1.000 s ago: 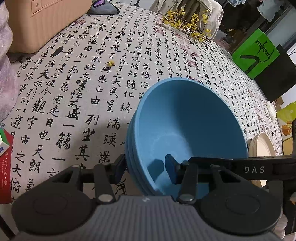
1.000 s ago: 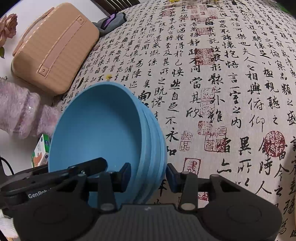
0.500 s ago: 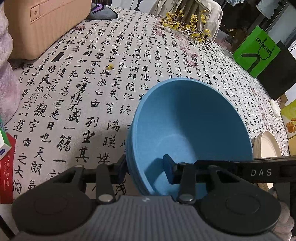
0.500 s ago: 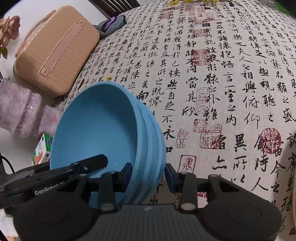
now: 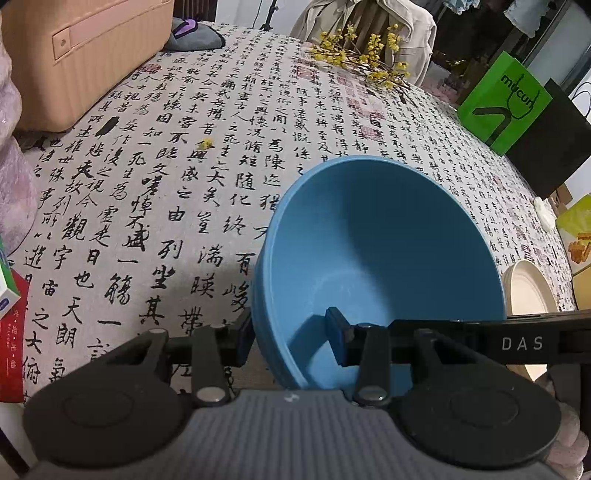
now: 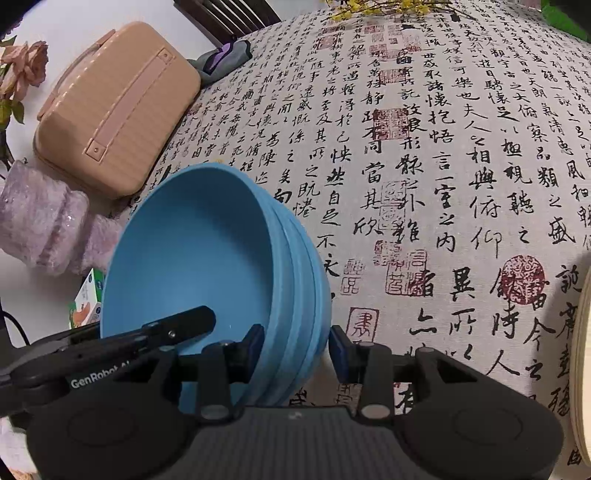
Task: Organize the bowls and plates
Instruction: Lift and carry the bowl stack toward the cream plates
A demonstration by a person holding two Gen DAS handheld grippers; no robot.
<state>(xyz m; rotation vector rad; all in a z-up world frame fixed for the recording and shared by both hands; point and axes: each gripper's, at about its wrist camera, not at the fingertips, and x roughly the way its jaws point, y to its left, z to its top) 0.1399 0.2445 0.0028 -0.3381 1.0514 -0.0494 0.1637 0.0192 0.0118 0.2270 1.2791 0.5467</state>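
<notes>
Gripping opposite rims, the bowl stack (image 5: 380,258) is pinched by the left claw (image 5: 291,341) and the right claw (image 6: 295,349) and held above the desk (image 6: 443,166), tilted, so the nested bowls move as one.

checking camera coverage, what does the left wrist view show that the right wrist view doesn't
Left only: a green bag, a grey cloth's far side, a coat on a chair.
Right only: a pink flower, a pink vase.
Both: the stacked blue bowls, the left gripper and right gripper clamped on opposite rims, the tan case, yellow blossoms, a cream plate.
</notes>
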